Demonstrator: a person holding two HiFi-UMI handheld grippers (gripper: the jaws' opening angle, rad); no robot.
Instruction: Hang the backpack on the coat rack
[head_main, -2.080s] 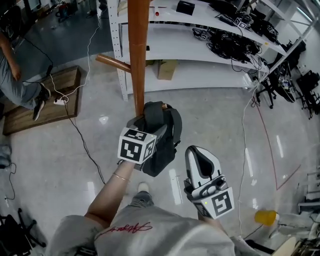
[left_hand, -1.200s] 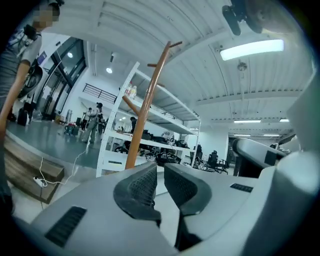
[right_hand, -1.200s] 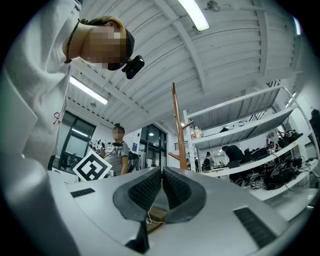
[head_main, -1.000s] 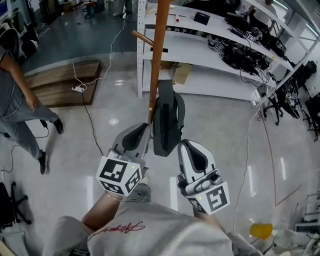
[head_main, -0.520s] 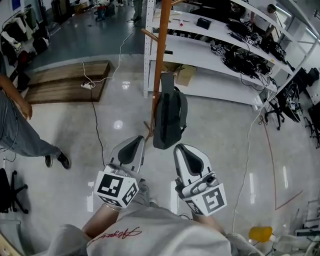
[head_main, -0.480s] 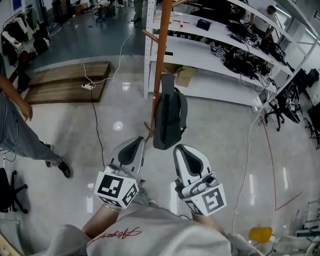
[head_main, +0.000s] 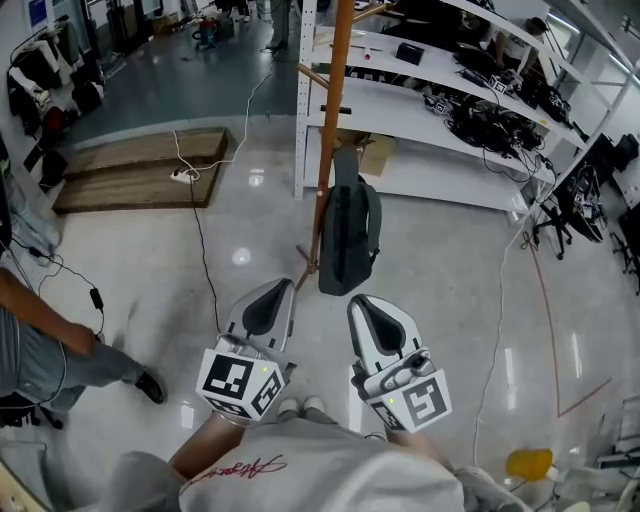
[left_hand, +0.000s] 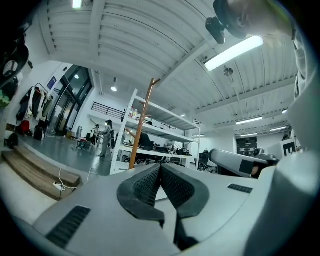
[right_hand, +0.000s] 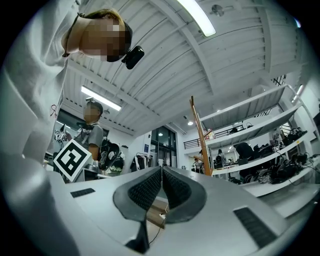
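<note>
The backpack (head_main: 348, 225) is hanging on the coat rack (head_main: 331, 140), well apart from the left gripper (head_main: 272, 291) and right gripper (head_main: 364, 304), both closed on nothing. If it is catching the rack only shallowly, it may be sliding off.

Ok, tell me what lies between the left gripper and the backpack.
In the head view, only the foot of the coat rack and bare floor lie between the left gripper and the hanging backpack.

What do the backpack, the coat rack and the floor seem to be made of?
Backpack: probably dark grey fabric, matte; it hangs limp.
Coat rack: likely wood, smooth orange-brown finish.
Floor: polished stone or concrete, glossy; it mirrors the lights.
</note>
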